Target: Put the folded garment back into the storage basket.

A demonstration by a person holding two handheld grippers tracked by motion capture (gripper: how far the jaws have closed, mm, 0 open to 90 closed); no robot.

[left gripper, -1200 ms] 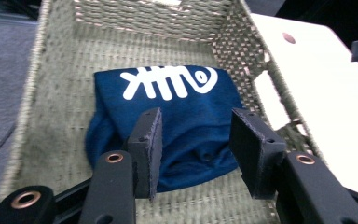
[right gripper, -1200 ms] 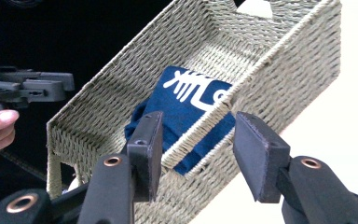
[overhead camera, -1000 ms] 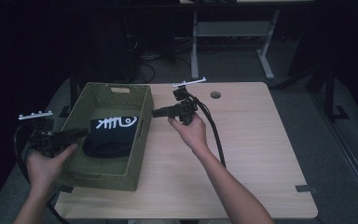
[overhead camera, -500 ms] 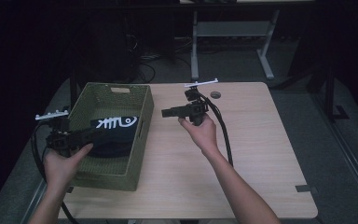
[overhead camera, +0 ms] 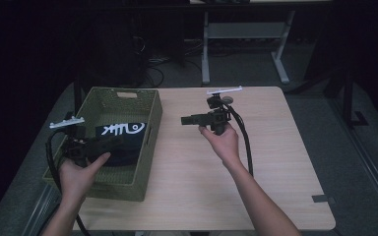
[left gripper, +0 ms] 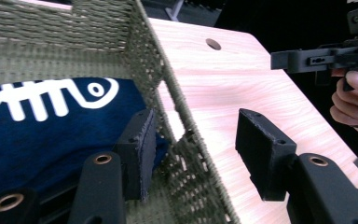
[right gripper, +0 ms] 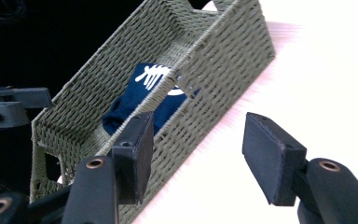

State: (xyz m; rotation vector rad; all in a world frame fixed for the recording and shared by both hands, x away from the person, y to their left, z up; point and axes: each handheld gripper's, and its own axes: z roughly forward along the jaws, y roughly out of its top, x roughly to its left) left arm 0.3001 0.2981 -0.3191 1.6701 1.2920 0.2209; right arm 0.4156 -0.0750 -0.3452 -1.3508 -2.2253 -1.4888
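The wooden table holds a green woven basket. A dark blue shirt with white marks lies inside it. The left gripper sits over the basket's wall, one jaw each side. The right gripper is beside the basket. Both have just been opening and hold nothing.

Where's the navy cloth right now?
In the high view the navy cloth lies in the green basket at table left, beside the left gripper.
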